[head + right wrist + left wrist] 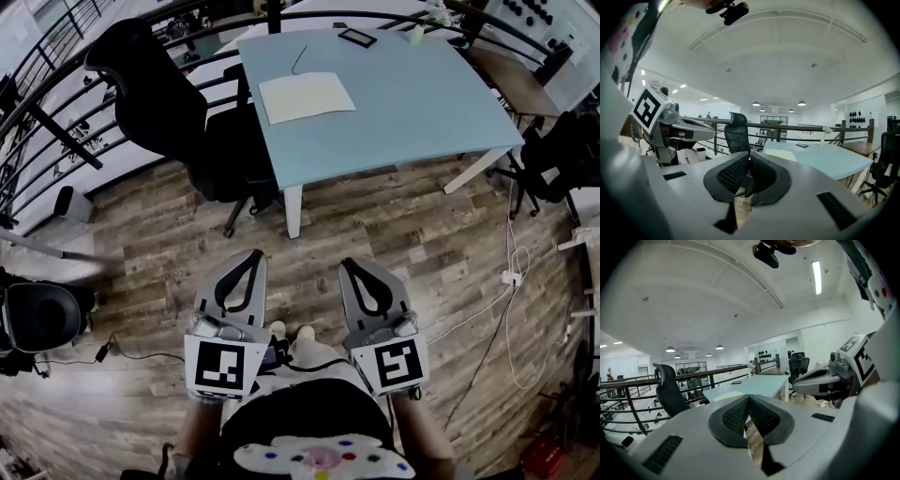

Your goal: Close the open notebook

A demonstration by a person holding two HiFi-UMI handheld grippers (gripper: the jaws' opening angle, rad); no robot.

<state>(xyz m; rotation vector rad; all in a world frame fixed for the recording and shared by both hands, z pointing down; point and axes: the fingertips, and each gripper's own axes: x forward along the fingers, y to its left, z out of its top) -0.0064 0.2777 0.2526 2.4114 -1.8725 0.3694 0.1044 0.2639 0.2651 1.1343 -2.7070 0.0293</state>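
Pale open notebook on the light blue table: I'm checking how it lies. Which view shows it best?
The head view: it looks down on the whole pale open notebook, flat on the light blue table. Both gripper views catch it edge-on, a thin distant sliver.

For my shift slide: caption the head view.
Left gripper and right gripper shut above floor; open notebook on blue table ahead.
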